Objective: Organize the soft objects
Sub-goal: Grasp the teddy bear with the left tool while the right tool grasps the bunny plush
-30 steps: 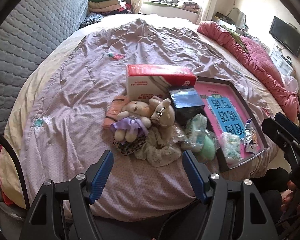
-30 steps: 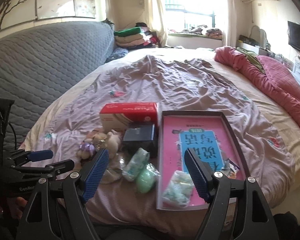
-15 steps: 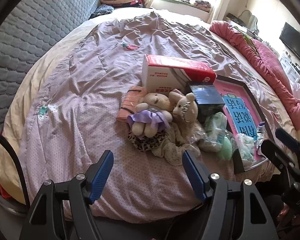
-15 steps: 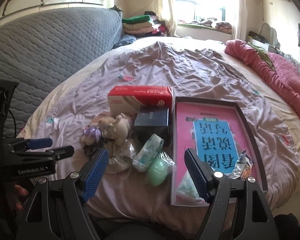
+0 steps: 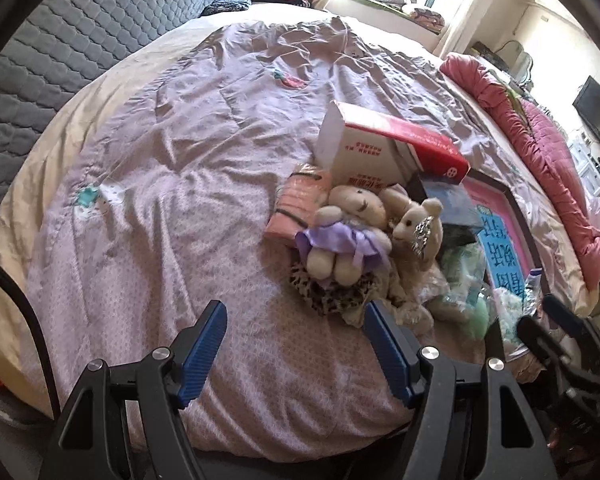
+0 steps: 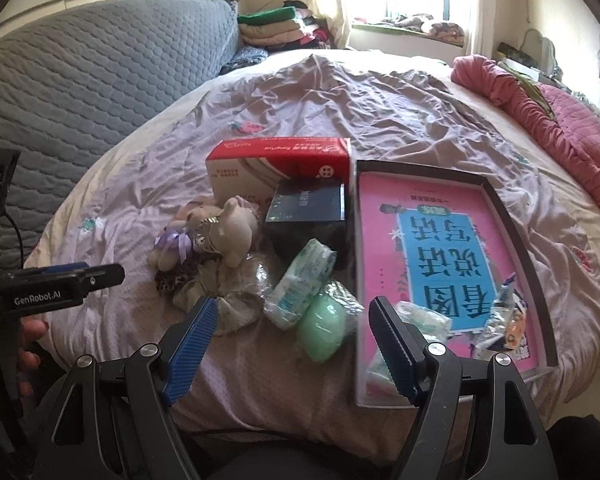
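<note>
Right now both of your grippers are wide open and hold nothing. Your left gripper [image 5: 294,346] hangs low over the purple bed cover [image 5: 172,184], just in front of the toy pile. Your right gripper [image 6: 290,342] hangs near the green soft ball [image 6: 325,332] and the tissue pack [image 6: 302,286].

Look at the soft things. A teddy bear in a purple dress [image 5: 346,236] lies on a leopard cloth [image 5: 328,294], and a second pale plush toy [image 5: 414,228] leans on it. They sit in a heap beside the red and white box [image 5: 384,152] and the dark box [image 6: 306,210]. Next to them is the big tray [image 6: 508,216] with the pink book [image 6: 440,248] inside, and some small packs already lie in it.

I think the teddy bear is light and squishy. It will not break, but it can flop and slip if you pinch only a leg or the dress. Take hold of its fat belly, so the fingers sink in a bit. The two toys touch, so one may drag the other along. The tissue pack looks soft with a slick wrap, so grab it across the middle. The green soft ball is round and in crinkly plastic, so I think it may pop out
</note>
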A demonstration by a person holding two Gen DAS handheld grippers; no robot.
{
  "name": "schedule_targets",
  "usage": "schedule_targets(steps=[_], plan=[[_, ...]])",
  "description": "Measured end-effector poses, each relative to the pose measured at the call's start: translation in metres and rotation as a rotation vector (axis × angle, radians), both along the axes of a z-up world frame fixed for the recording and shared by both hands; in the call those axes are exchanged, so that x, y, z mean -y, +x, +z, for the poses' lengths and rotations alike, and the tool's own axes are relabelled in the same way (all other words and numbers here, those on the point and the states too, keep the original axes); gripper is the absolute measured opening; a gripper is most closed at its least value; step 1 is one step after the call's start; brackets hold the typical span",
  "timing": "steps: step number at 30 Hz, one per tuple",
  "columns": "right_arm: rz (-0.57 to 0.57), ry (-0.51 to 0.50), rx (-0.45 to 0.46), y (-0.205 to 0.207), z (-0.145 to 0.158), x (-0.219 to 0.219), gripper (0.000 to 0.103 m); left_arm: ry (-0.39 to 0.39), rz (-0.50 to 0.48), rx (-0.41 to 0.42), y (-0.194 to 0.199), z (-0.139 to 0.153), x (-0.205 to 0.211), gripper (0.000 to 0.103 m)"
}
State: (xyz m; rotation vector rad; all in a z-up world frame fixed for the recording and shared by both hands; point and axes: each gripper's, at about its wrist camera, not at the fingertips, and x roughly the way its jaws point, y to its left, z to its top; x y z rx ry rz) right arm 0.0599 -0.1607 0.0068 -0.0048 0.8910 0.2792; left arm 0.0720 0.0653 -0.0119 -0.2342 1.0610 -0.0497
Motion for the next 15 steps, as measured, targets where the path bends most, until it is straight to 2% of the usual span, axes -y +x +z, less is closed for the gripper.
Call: schedule_targets(steps=[6, 15], plan=[[0.036, 0.011, 0.004, 0.02, -0.009, -0.026, 0.079, -0.01, -0.064, -0.015, 0.029, -0.004, 0.011, 0.071], [0.049, 0.014, -0.018, 0.039, -0.023, -0.042, 0.079, 0.053, -0.169, -0.072, 0.08, -0.022, 0.036, 0.071]])
